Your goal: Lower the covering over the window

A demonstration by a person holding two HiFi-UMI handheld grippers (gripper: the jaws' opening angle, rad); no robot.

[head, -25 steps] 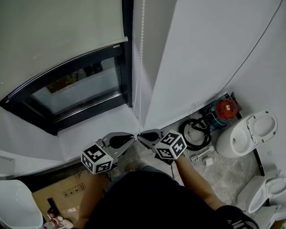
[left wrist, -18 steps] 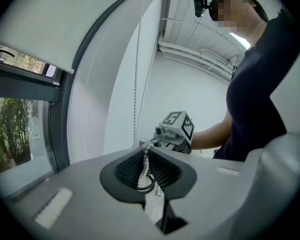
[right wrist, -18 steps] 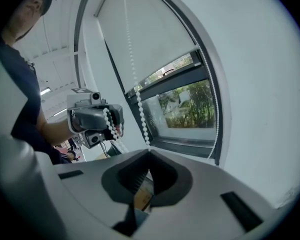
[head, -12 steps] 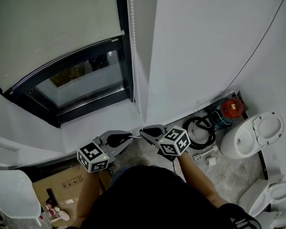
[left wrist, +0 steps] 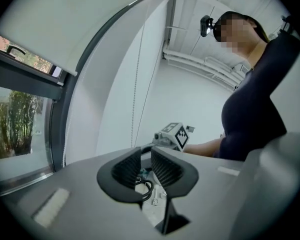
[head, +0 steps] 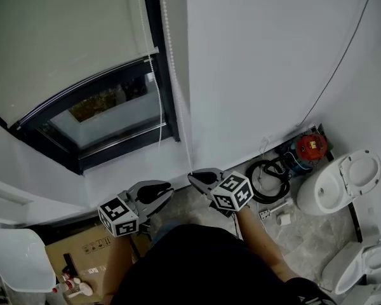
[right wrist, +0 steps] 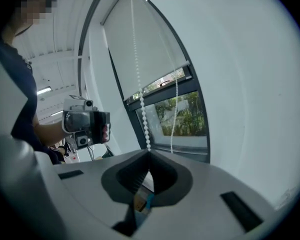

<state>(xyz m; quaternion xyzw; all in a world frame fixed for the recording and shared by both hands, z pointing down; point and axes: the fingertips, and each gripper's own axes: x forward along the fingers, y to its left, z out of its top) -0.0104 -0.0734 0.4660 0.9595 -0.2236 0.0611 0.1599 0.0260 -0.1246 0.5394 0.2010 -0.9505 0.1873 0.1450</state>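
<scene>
1. The roller blind [head: 63,37] filled the upper left of the head view. Its bottom edge hung partway down the window, and a band of glass [head: 108,116] below it was uncovered.
2. The bead chain [head: 172,81] ran down the right side of the window frame to the right gripper [head: 192,177], at lower centre. That gripper's jaws were clenched on the chain at their very tips.
3. A loose strand [head: 159,107] of the chain's loop hung free in front of the glass, held by neither gripper.
4. The left gripper [head: 167,190] sat just left of the right one. Its jaws had just been opening and stood a little apart, with nothing between them and clear of the chain.
5. Judgement: the task looked partly done, as the lower pane remained to be covered. More pulls on the chain seemed needed, probably with the released left gripper taking a fresh hold.
</scene>
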